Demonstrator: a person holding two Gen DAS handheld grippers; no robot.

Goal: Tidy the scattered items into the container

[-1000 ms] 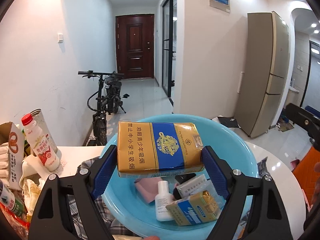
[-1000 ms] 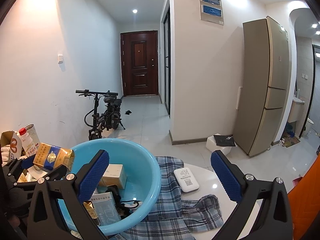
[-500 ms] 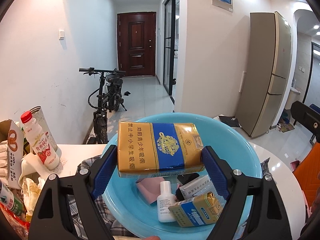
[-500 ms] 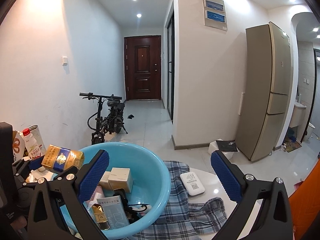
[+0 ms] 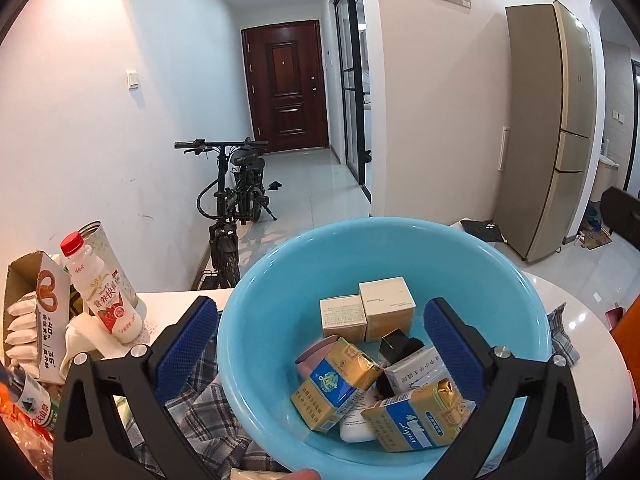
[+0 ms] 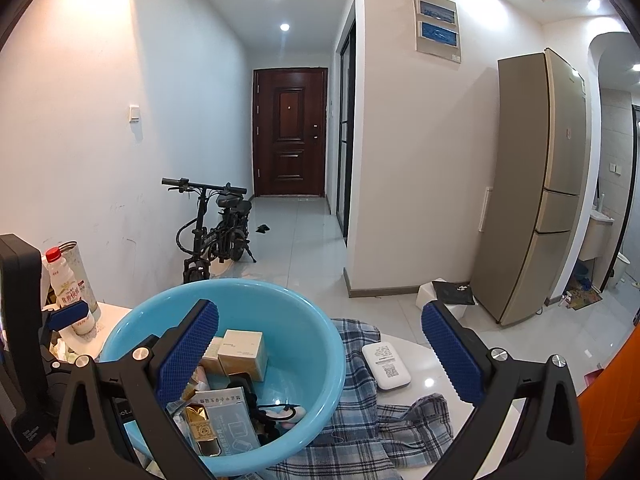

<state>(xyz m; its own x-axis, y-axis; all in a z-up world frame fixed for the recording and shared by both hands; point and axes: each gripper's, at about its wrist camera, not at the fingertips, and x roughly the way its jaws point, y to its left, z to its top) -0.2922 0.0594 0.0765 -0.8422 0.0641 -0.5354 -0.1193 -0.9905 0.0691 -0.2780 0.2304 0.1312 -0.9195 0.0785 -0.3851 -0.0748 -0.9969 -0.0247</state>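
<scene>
The light blue basin [image 5: 276,280] stands on a plaid cloth on the white table. My left gripper [image 5: 320,314] hovers over it; its jaws are opening, wide apart, with nothing between the pads. A gold-and-blue carton [image 5: 336,384] lies tilted inside the basin among a second carton [image 5: 416,416], two pale boxes [image 5: 384,308] and small bottles. My right gripper [image 6: 320,320] stands open and bare above the basin [image 6: 288,304] and its right rim. A white pocket device [image 6: 386,366] with a QR label lies on the plaid cloth [image 6: 380,432], right of the basin.
Left of the basin stand a red-capped milk bottle [image 5: 104,296], a metal tin [image 5: 106,248] and an open snack box [image 5: 36,320]. Past the table are a black bicycle [image 5: 236,200] by the wall and a tall fridge [image 6: 540,184].
The left jaws have spread and let go of the gold-and-blue carton, which dropped into the basin. The right gripper stays open and has barely moved.
</scene>
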